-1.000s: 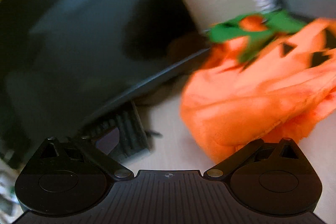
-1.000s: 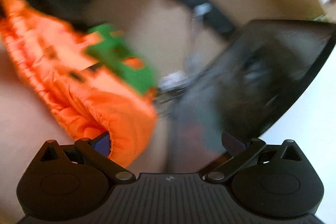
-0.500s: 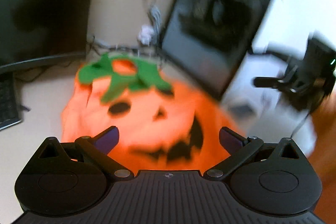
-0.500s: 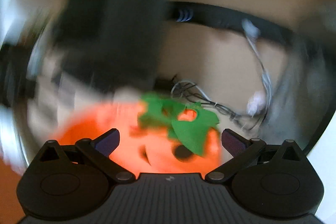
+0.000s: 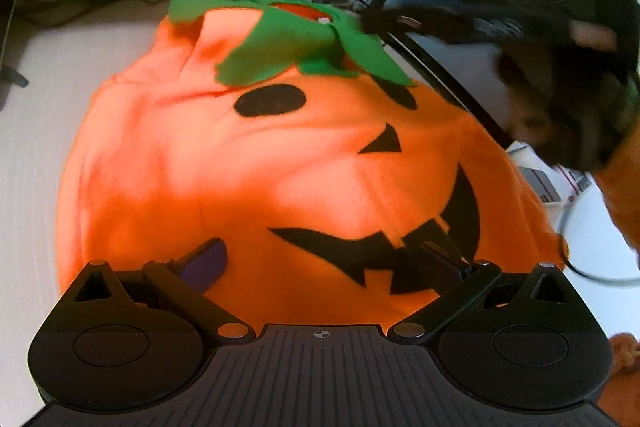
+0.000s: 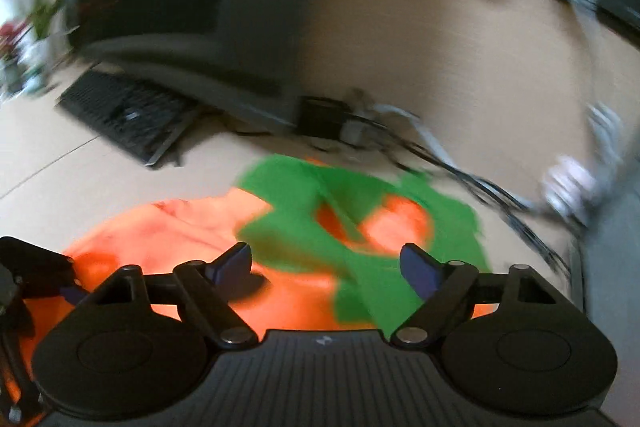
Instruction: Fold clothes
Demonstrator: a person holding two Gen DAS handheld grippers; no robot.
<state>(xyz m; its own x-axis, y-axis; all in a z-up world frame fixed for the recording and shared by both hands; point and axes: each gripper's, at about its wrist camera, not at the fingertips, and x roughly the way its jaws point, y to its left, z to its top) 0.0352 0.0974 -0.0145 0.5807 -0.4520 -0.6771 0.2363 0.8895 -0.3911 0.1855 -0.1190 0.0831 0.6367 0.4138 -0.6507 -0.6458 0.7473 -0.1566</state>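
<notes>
On the table: pale wood-grain table (image 5: 36,131) carries everything here; blur softens the right wrist view
Costume: orange felt pumpkin costume (image 5: 248,179) with black cut-out face lies spread flat on the table, face up; both views show it
Collar: green felt leaf collar (image 6: 320,211) sits at the costume's far end, near a tangle of cables
Keyboard: black computer keyboard (image 6: 124,115) lies well apart, beyond the costume
Left gripper (image 5: 320,263): fingers spread wide over the costume's near edge, gripping nothing
Right gripper (image 6: 326,267): fingers apart but just been closing, collar between them, no pinch visible
</notes>
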